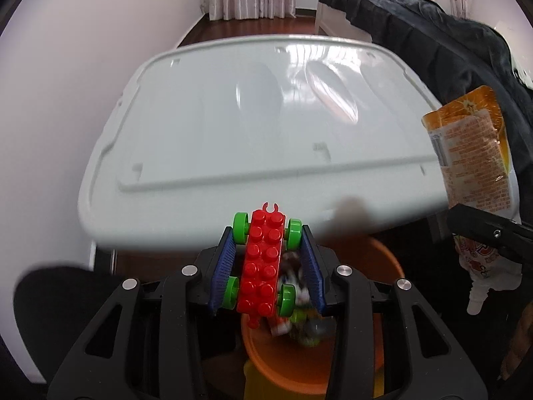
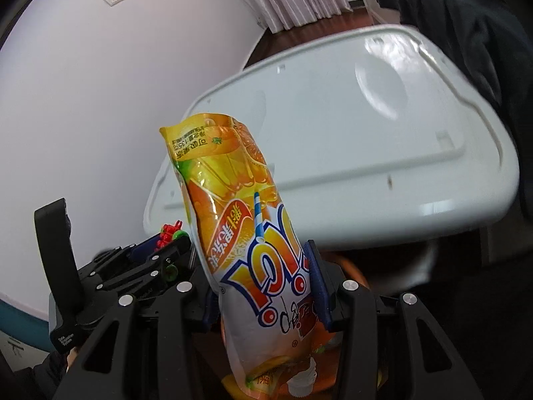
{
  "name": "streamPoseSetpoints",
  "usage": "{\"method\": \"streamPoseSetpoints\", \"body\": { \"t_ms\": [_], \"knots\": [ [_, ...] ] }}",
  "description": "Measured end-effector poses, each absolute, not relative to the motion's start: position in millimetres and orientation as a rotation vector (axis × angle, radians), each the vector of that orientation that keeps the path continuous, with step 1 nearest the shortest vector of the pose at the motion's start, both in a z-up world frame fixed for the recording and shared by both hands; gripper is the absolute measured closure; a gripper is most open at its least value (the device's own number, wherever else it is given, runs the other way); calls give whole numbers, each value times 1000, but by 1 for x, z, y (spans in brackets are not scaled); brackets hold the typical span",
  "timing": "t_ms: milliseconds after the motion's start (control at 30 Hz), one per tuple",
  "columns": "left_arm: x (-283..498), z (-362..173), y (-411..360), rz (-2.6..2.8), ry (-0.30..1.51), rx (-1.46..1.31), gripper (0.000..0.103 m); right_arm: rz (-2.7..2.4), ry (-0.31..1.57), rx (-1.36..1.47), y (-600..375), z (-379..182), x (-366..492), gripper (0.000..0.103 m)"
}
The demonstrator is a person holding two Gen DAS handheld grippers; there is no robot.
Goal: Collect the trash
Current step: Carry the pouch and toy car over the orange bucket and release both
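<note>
You are near the end of a load, by my reading: the white table [image 1: 233, 126] shows bare, and both claws carry something above the orange bin [image 1: 293, 363] below its near edge; dropping is what is left. Your left gripper [image 1: 266, 260] is closed to a narrow gap on the red brick car [image 1: 263, 263], its blue pads against the green wheels [image 1: 241, 228]; your right gripper [image 2: 263, 286] is clamped round the orange juice pouch [image 2: 240, 220], spout end down, over the bin. Inside the bin you have blurred, colourful scraps; I cannot tell what they are.
</note>
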State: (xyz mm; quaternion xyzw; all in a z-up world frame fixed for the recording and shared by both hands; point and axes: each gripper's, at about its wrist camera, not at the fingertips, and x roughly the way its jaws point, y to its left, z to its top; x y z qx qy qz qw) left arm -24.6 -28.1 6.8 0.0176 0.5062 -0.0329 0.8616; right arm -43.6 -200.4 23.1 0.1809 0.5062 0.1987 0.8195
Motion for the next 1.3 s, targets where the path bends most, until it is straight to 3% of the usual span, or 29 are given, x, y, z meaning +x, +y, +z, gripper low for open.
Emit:
{"method": "streamPoseSetpoints", "body": {
  "t_ms": [233,500,600,633,733,1167,1300],
  "knots": [
    [-61,-32,-28,-68,1172,11,65,401,1225,277,-179,-24,-87,58],
    [-54,-59,-28,-61,1275,12,64,365,1312,232,-171,-45,-81,55],
    [-57,-66,-29,-29,1306,26,51,339,1329,244,-172,-49,-77,31],
    [-57,-67,-29,-15,1314,33,38,333,1329,248,-173,-50,-76,30],
    [-58,-70,-28,10,1331,48,32,325,1334,262,-178,-56,-71,30],
    [-61,-62,-26,7,1313,42,31,284,1281,300,-196,-46,-78,28],
    [-61,-41,-23,-2,1235,2,31,257,1203,287,-204,-26,-79,20]
  ]
}}
